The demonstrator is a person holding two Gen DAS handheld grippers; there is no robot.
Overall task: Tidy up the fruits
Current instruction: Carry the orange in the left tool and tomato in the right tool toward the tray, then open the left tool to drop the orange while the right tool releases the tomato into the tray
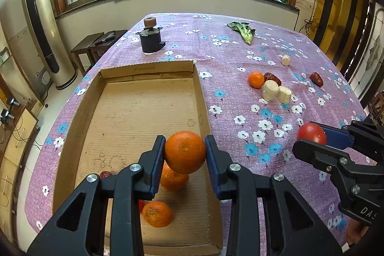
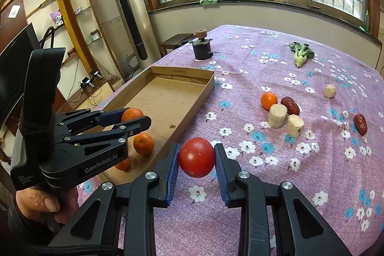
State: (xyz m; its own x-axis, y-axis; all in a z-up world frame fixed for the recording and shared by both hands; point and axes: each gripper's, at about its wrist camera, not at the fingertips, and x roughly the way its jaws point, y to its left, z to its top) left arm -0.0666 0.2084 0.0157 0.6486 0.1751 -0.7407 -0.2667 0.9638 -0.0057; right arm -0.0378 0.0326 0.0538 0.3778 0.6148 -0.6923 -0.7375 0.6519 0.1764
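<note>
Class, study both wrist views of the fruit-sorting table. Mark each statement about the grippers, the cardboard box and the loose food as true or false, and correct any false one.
1. The left gripper holds an orange above the cardboard box. True.
2. The right gripper is empty. False: it is shut on a red tomato.
3. Two more oranges lie in the box, one just below the left gripper. True.
4. The leafy green vegetable lies inside the box. False: it lies on the tablecloth at the far side.
5. A loose orange sits on the cloth beside a red date. True.
</note>
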